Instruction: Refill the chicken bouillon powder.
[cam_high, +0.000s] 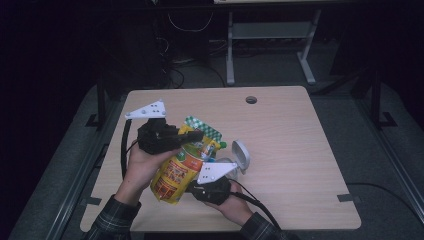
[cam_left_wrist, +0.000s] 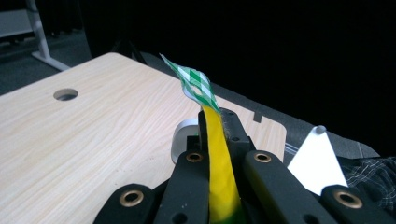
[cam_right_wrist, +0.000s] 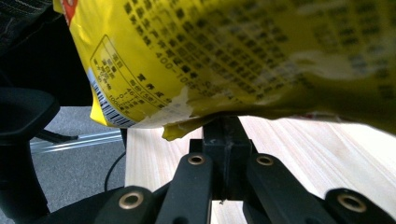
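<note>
We hold a yellow plastic refill pouch (cam_high: 175, 172) with red and orange print and a green-and-white checked top edge above the near left part of the light wooden table (cam_high: 295, 150), raised off its surface and tilted, its checked end pointing away from us and its bottom end towards our side. Our left gripper (cam_high: 197, 135) has its two black jaws pressed together on the upper part of the pouch: in the left gripper view the yellow film (cam_left_wrist: 218, 163) runs edge-on between the jaws, and the checked strip (cam_left_wrist: 196, 86) sticks out past their tips. Our right gripper (cam_high: 212, 187) sits lower and nearer to us, beneath the pouch; in the right gripper view its jaws are brought together right under the pouch's creased bottom seam (cam_right_wrist: 180, 126), but we cannot tell whether they pinch that seam or merely touch it. Just beyond the right gripper, a small grey rounded container with its hinged lid flipped open (cam_high: 239, 156) stands on the table, close beside the pouch. A round cable hole (cam_high: 251, 100) lies well apart from all this, near the far edge of the table.
</note>
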